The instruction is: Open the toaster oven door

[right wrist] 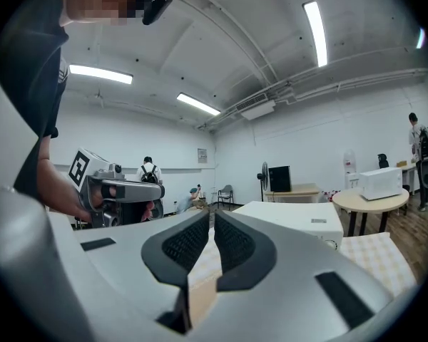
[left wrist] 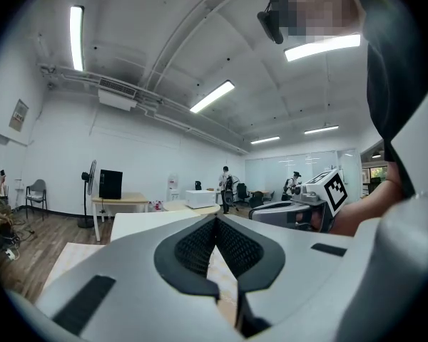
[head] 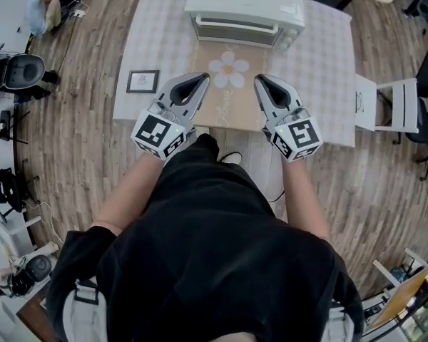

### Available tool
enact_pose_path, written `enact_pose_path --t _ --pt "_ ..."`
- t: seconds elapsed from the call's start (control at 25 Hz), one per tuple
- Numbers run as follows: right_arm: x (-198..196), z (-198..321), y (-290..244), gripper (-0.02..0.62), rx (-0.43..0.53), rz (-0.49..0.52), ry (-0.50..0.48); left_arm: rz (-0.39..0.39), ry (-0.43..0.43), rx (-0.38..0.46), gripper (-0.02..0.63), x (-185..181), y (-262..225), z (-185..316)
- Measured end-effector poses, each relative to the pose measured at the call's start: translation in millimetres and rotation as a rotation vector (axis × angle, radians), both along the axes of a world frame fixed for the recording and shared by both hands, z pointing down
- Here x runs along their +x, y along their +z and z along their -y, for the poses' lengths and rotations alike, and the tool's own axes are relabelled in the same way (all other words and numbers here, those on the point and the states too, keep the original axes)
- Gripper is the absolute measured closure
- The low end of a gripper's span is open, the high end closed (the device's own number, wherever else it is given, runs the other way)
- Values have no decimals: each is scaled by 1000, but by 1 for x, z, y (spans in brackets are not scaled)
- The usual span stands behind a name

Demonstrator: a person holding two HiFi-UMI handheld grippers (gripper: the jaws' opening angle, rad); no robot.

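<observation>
Oven [head: 244, 6] straight ahead, its wide door [head: 232, 30] facing left gripper [head: 200, 81] and right gripper [head: 261, 83]; both clenched, empty, about equally near.

This looks like a large open-plan office or lab room: long strip lights [left wrist: 212, 96] and bare ducting [left wrist: 114, 91] run under a white ceiling, and the floor [head: 78, 155] is wood plank. A black office chair [head: 18, 73], plain tables [left wrist: 120, 201], a standing fan [left wrist: 90, 180] and a glass partition [left wrist: 299, 164] line the white walls, with people [left wrist: 226, 187] standing at the far end.
</observation>
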State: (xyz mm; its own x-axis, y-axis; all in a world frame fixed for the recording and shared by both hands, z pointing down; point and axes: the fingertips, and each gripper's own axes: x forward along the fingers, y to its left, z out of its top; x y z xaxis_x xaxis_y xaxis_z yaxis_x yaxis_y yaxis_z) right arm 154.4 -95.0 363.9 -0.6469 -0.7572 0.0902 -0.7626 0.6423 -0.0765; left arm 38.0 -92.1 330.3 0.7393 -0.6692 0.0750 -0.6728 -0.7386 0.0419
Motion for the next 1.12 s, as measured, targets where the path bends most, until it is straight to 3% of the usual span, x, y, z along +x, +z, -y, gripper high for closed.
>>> enact_pose_path --t 0.28,0.68,1.12 --pt "-5 27 7 388 -25 -88 -9 -14 5 4 589 -4 6 27" --pt "-19 77 29 302 -67 -222 -29 -18 31 6 589 -13 10 73" --pt "-29 137 58 279 -116 -412 -59 -13 50 10 589 -16 25 118"
